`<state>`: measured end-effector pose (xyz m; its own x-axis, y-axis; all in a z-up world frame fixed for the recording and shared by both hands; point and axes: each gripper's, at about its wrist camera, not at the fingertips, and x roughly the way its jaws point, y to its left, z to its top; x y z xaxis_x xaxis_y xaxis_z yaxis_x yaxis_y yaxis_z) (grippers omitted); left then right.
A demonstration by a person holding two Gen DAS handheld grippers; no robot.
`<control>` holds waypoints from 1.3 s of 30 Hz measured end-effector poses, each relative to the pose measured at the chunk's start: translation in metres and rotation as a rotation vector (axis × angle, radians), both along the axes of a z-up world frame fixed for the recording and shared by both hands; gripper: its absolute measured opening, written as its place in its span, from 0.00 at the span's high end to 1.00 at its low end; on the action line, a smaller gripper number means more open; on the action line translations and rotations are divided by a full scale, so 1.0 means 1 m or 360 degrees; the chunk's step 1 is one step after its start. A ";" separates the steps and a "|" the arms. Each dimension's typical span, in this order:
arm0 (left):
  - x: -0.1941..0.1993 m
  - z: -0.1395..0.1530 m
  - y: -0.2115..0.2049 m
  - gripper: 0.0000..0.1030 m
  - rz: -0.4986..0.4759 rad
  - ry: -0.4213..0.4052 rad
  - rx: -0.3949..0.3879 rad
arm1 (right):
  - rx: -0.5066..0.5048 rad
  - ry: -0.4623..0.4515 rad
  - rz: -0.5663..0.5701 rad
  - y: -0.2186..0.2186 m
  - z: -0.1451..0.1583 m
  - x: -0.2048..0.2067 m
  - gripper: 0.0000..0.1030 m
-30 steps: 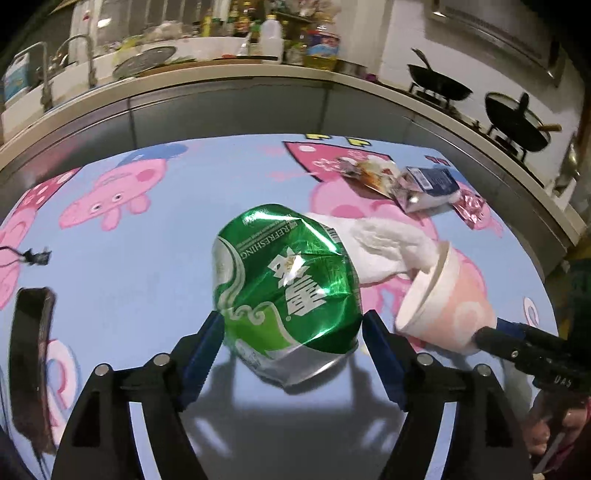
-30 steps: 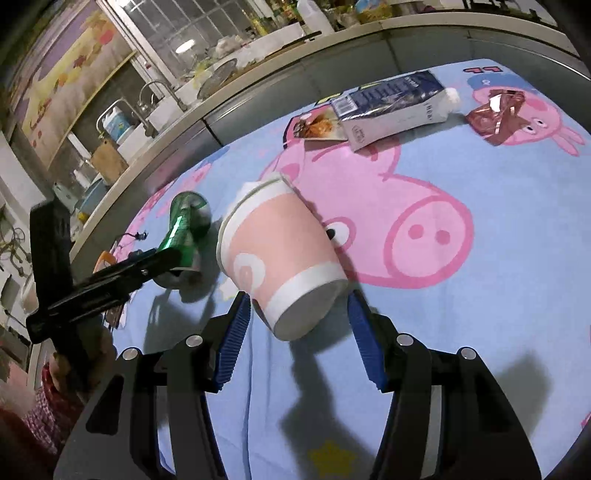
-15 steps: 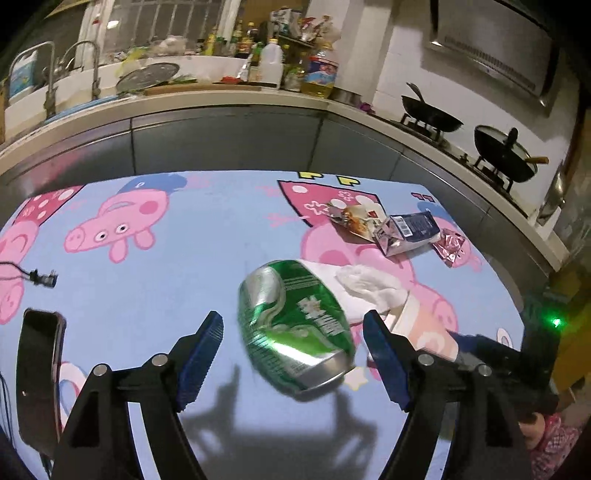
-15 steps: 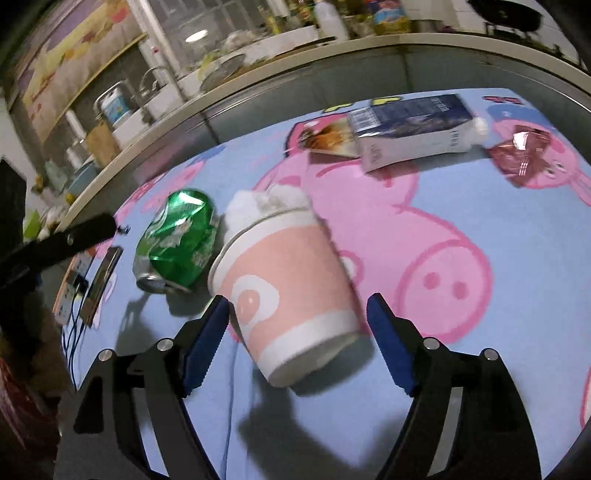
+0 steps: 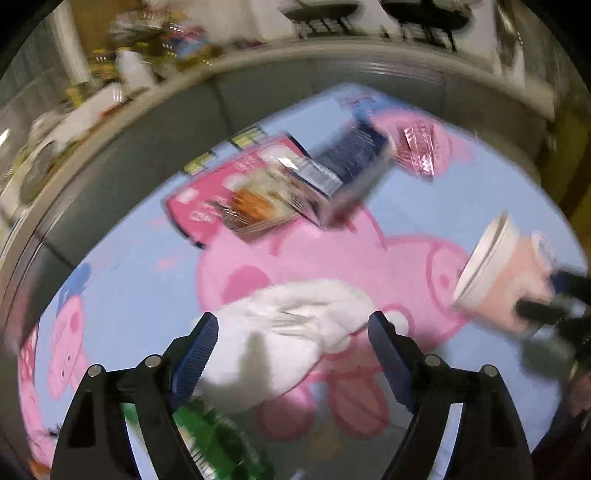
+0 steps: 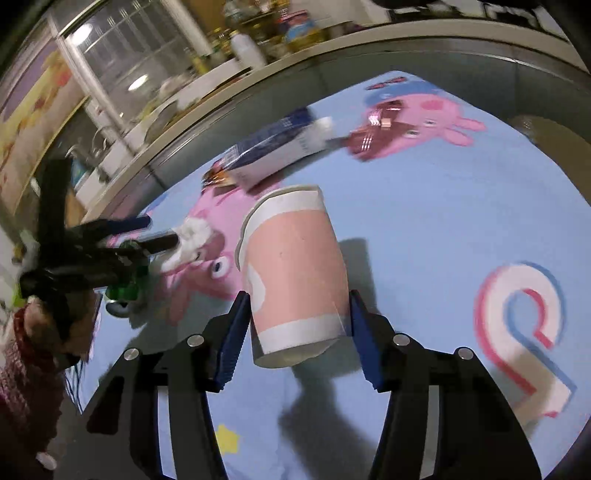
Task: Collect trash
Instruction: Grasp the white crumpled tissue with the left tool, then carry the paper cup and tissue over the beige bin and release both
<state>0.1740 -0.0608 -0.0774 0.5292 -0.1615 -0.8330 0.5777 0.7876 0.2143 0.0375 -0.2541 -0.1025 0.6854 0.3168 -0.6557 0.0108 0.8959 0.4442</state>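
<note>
My right gripper point(image 6: 295, 321) is shut on a pink and white paper cup point(image 6: 295, 273) and holds it tilted above the cloth; the cup also shows in the left wrist view point(image 5: 498, 280). My left gripper point(image 5: 291, 347) is open, its fingers either side of a crumpled white tissue point(image 5: 280, 332). A crushed green can point(image 5: 218, 443) lies below its left finger; in the right wrist view the can point(image 6: 127, 291) is under that gripper. A blue carton point(image 5: 347, 166), a snack wrapper point(image 5: 255, 206) and a pink foil wrapper point(image 5: 417, 147) lie further back.
The table has a light blue pig-pattern cloth point(image 6: 424, 229). A grey counter point(image 5: 155, 125) with bottles and dishes curves behind it. Pans sit on a stove point(image 5: 369, 14) at the back right. The left wrist view is motion-blurred.
My left gripper has let the green can go and swung forward over the white tissue. My right gripper has closed on the paper cup and lifted it to the right.
</note>
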 end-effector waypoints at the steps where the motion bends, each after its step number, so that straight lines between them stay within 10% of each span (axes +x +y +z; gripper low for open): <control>1: 0.004 -0.010 -0.007 0.18 -0.0011 0.0032 0.0075 | 0.0017 0.0002 -0.0014 -0.005 -0.001 -0.002 0.49; 3: 0.012 -0.022 -0.013 0.28 0.0016 0.0086 0.0111 | 0.0056 0.0004 -0.0037 -0.013 -0.003 -0.005 0.49; 6: 0.025 -0.013 -0.007 0.85 0.0087 0.0192 -0.0004 | 0.0094 0.0006 -0.0045 -0.016 -0.005 -0.006 0.49; 8: 0.033 -0.003 0.005 0.91 0.0139 0.0298 -0.0158 | 0.0113 -0.0005 -0.0047 -0.017 -0.003 -0.006 0.49; 18: 0.001 0.065 -0.036 0.91 -0.0148 0.0445 -0.0690 | 0.0121 -0.0097 -0.0189 -0.060 0.008 -0.015 0.49; 36: 0.033 0.069 -0.350 0.90 -0.0581 0.0529 -0.0814 | 0.0046 -0.0039 -0.0935 -0.291 0.005 0.007 0.45; 39: 0.039 0.052 -0.374 0.79 -0.0538 0.0519 -0.0772 | 0.0020 -0.0002 -0.0942 -0.303 -0.004 0.022 0.25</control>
